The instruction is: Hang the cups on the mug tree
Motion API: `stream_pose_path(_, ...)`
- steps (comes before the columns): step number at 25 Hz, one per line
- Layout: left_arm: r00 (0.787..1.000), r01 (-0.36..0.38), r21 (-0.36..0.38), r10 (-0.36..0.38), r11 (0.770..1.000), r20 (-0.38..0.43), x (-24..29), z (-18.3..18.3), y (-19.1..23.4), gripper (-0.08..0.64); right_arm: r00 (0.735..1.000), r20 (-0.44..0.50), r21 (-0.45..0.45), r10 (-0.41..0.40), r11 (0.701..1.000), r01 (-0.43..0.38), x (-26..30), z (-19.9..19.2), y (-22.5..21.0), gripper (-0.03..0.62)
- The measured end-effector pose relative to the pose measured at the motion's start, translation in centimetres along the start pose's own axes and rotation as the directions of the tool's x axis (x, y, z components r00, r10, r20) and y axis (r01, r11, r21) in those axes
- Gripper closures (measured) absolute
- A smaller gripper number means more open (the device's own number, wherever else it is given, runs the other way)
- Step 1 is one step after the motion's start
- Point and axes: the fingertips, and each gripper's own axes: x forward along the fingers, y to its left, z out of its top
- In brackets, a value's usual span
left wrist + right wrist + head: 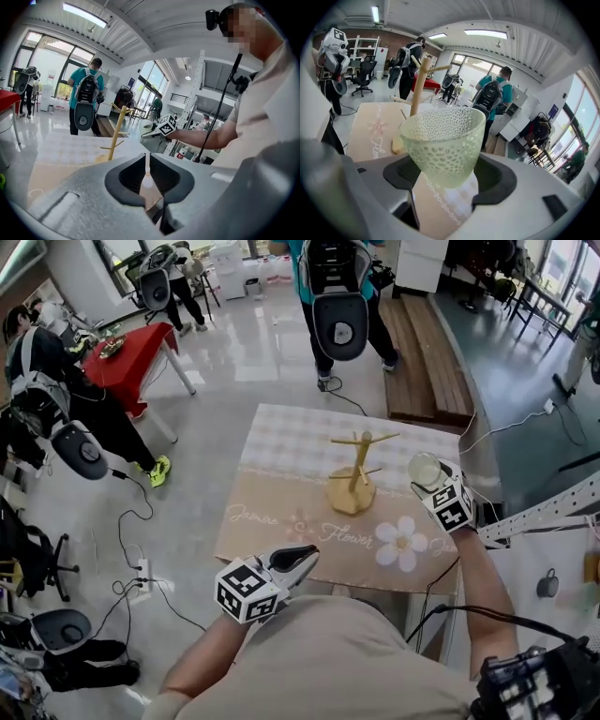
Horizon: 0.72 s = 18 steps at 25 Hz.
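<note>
Right gripper [446, 177] view: jaws clamped on the lower body of a pale green dimpled glass cup [443, 136], rim up, slightly tilted. Head view loses the texture and shows only a pale round shape held over the right side of the table [281, 474], near the wooden mug tree [356, 474]. Left gripper [146, 164] view: jaws almost together, thin slit, nothing in it; head view puts it at the table's near edge. Cup handle not seen in any view. Tree base partly hidden behind the cup in the right gripper view.

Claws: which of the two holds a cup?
The right claw, gripping the green dimpled cup; the left claw is shut, empty.
</note>
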Motion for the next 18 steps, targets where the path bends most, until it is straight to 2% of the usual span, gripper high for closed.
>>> stream_pose_path(3, 1.0, 0.015, 0.016, -0.015, 1.0, 0.0, -0.8, 0.0, 0.2, 0.551, 0.999, -0.01, -0.076, -0.043, 0.996, 0.042, -0.8, 2.5, -1.1, 0.236)
stream_pose_path(10, 0.998, 0.055, 0.024, -0.056, 0.998, 0.013, -2.6, -0.6, 0.1, 0.552, 0.992, -0.045, -0.249, -0.122, 0.963, 0.107, -1.4, 6.2, -2.4, 0.236)
stream_pose_path(15, 0.997, 0.073, 0.008, -0.073, 0.997, 0.029, -3.9, -0.8, 0.0, 0.552, 0.977, -0.098, -0.378, -0.19, 0.915, 0.14, -1.4, 7.8, -2.9, 0.236)
stream_pose_path(18, 0.997, 0.073, 0.002, -0.073, 0.997, 0.032, -4.6, -1.0, 0.0, 0.552, 0.966, -0.129, -0.462, -0.223, 0.876, 0.141, -1.0, 8.5, -3.1, 0.237)
